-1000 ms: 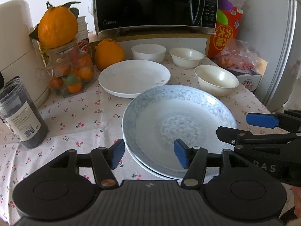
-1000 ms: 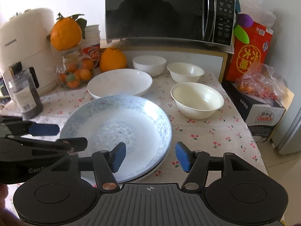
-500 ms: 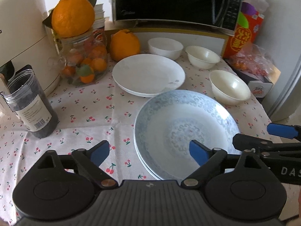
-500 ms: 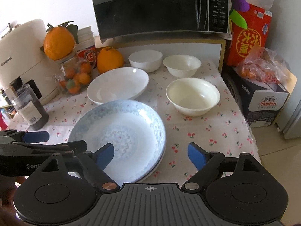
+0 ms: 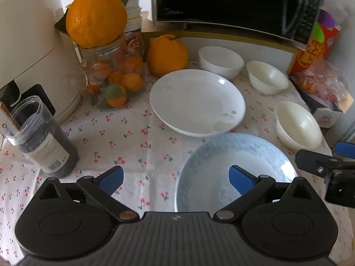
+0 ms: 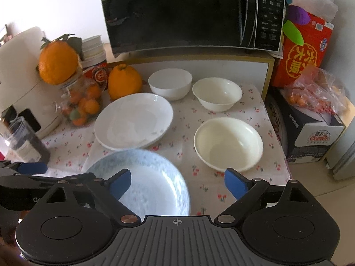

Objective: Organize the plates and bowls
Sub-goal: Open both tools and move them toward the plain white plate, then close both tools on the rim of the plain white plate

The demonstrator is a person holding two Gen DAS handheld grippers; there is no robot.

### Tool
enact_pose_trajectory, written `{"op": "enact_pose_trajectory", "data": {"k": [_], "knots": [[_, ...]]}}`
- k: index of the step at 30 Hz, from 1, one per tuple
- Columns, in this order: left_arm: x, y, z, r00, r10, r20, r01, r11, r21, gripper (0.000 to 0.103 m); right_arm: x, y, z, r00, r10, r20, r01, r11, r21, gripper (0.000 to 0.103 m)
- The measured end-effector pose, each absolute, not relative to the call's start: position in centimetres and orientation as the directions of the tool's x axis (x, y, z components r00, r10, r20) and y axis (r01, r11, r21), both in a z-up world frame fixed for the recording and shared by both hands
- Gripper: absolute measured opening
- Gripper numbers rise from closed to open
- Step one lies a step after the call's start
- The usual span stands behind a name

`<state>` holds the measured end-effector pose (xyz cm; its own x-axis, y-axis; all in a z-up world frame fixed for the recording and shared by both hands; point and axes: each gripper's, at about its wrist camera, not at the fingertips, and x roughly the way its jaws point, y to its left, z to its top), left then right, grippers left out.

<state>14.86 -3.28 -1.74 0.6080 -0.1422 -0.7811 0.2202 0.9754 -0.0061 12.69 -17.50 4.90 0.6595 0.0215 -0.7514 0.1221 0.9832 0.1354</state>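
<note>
A blue-patterned plate (image 5: 233, 161) (image 6: 150, 181) lies on the cherry-print tablecloth, nearest to me. Behind it sits a white plate (image 5: 197, 102) (image 6: 133, 119). A white bowl (image 5: 219, 61) (image 6: 169, 83), a small cream bowl (image 5: 267, 79) (image 6: 217, 93) and a larger cream bowl (image 5: 298, 125) (image 6: 228, 144) stand apart at the back and right. My left gripper (image 5: 175, 178) hovers over the blue plate's left rim, jaws opening, nothing between the pads. My right gripper (image 6: 177, 184) hovers over its right rim, jaws also opening and gripping nothing.
A microwave (image 6: 190, 13) stands on a shelf at the back. At the left are a glass jar of small oranges (image 5: 111, 79), a large orange (image 5: 166, 55), a dark canister (image 5: 44, 146) and a white appliance (image 5: 28, 44). At the right, beyond the table edge, are a red box (image 6: 304, 53) and a carton (image 6: 310, 133).
Both grippers have drawn back and up from the blue plate, and their jaws have spread wide. The plate stays on the cloth.
</note>
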Motion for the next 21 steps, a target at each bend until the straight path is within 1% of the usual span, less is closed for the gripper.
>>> {"op": "enact_pose_trajectory", "data": {"k": [6,10,15,18,21], "knots": [[17.6,-3.1,-2.1,0.614,-0.123,-0.78,0.167,0.986,-0.024,0.102,16.3,-18.7,4.5,0.652,0.056,-0.756,0.144,0.97,0.195,0.094],[19.7,-3.1,-2.9,0.603,-0.119,-0.789,0.136,0.99,-0.045,0.102,18.4,-19.1,3.6,0.654,0.051,-0.754,0.15,0.969,0.196,0.095],[21.6,-3.2,-3.4,0.62,-0.117,-0.776,0.101,0.993,-0.068,0.102,21.1,-19.2,2.4,0.662,0.066,-0.746,0.14,0.968,0.21,0.095],[22.4,-3.1,-3.9,0.635,-0.124,-0.762,0.093,0.992,-0.085,0.101,22.7,-19.0,1.5,0.66,0.092,-0.745,0.13,0.963,0.234,0.095],[23.1,-3.0,-4.2,0.65,-0.136,-0.748,0.095,0.991,-0.097,0.097,24.2,-18.3,0.6,0.657,0.096,-0.748,0.108,0.969,0.22,0.095]]}}
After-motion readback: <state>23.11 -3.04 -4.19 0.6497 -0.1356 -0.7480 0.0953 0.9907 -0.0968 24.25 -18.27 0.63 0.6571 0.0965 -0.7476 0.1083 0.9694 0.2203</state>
